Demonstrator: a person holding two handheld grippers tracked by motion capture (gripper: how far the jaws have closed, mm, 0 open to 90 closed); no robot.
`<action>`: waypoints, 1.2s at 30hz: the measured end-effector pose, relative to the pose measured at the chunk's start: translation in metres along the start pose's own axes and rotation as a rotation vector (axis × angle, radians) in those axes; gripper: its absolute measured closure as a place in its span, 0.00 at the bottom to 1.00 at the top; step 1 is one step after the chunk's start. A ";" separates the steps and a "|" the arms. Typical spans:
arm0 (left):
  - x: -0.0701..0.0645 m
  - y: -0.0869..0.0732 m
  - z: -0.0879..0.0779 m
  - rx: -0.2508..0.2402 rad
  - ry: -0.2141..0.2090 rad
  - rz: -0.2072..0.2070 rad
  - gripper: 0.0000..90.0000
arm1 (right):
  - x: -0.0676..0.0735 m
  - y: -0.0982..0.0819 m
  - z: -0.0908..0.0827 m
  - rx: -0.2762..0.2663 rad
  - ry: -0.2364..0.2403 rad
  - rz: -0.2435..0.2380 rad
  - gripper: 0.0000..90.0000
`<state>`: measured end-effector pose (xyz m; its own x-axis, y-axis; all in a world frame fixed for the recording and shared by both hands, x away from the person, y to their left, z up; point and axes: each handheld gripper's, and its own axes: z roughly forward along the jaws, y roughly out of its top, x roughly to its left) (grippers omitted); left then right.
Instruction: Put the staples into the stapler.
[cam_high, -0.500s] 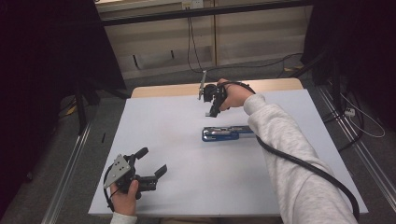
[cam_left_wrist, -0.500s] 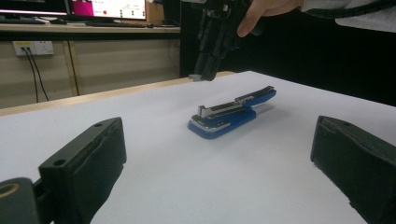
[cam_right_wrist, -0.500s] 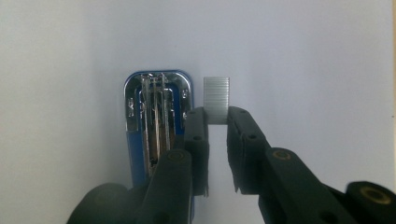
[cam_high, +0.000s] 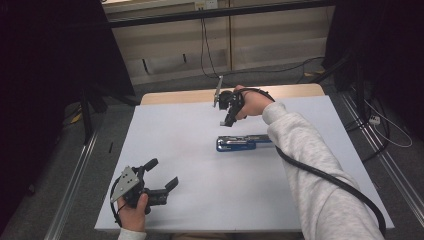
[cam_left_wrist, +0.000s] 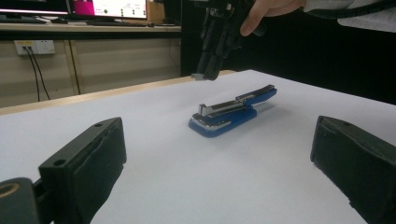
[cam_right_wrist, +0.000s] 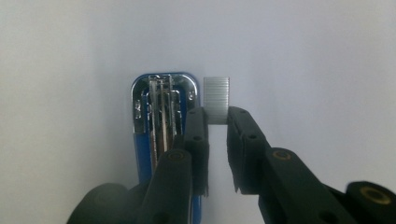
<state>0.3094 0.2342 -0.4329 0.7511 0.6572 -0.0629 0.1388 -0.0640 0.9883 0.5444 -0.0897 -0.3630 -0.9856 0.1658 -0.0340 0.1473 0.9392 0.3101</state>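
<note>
From the high view, the blue stapler (cam_high: 244, 143) lies open near the middle of the white table (cam_high: 200, 150), and the right gripper (cam_high: 227, 118) hangs just beyond it on the far side, tips down. The left gripper (cam_high: 162, 176) sits well off toward the near left corner, jaws spread and holding nothing.

Over to the left gripper view: the stapler (cam_left_wrist: 231, 113) is ahead between the wide-open jaws, its metal channel raised, with the right gripper (cam_left_wrist: 205, 73) poised above its front end.

Right gripper view now: the jaws are pinched on a strip of staples (cam_right_wrist: 217, 100), just beside the stapler's (cam_right_wrist: 161, 112) open channel. That strip looks light, brittle and slick; I'd hold its flat sides mid-length, gently, or it snaps apart.
</note>
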 end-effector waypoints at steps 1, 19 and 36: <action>0.000 0.000 0.000 -0.005 -0.002 -0.002 0.04 | 0.001 0.000 0.000 0.001 -0.002 0.000 0.87; 0.000 0.000 0.002 -0.003 0.002 -0.012 0.04 | 0.012 0.003 -0.004 0.003 0.013 -0.016 0.87; 0.000 0.000 0.001 0.006 -0.001 0.001 0.04 | 0.020 0.002 -0.001 -0.006 0.036 -0.009 0.87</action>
<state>0.3098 0.2335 -0.4329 0.7519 0.6563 -0.0621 0.1419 -0.0692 0.9875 0.5254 -0.0846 -0.3622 -0.9892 0.1463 -0.0027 0.1380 0.9387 0.3158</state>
